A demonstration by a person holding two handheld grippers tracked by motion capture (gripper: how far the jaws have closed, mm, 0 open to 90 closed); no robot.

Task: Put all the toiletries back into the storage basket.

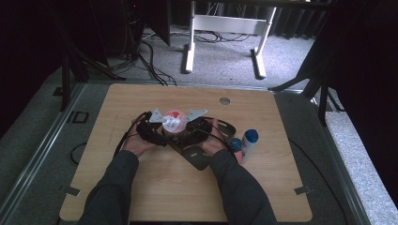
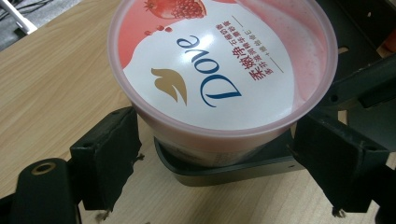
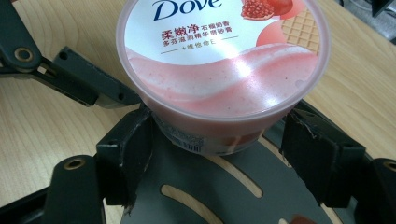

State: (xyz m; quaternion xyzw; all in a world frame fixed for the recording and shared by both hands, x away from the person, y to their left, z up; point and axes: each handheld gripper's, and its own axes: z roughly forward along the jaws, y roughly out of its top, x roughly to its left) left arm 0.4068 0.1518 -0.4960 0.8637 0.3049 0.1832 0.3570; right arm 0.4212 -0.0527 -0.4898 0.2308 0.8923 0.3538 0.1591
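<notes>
Sitting between both hand-held grippers' spread jaws, pink Dove tub [image 1: 172,121].

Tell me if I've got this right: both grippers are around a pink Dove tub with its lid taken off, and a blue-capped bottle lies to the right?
Not quite: the Dove tub has its printed lid on, as the left gripper view shows. The rest holds: the left gripper and right gripper flank it, and the blue-capped bottle lies to the right.
</notes>
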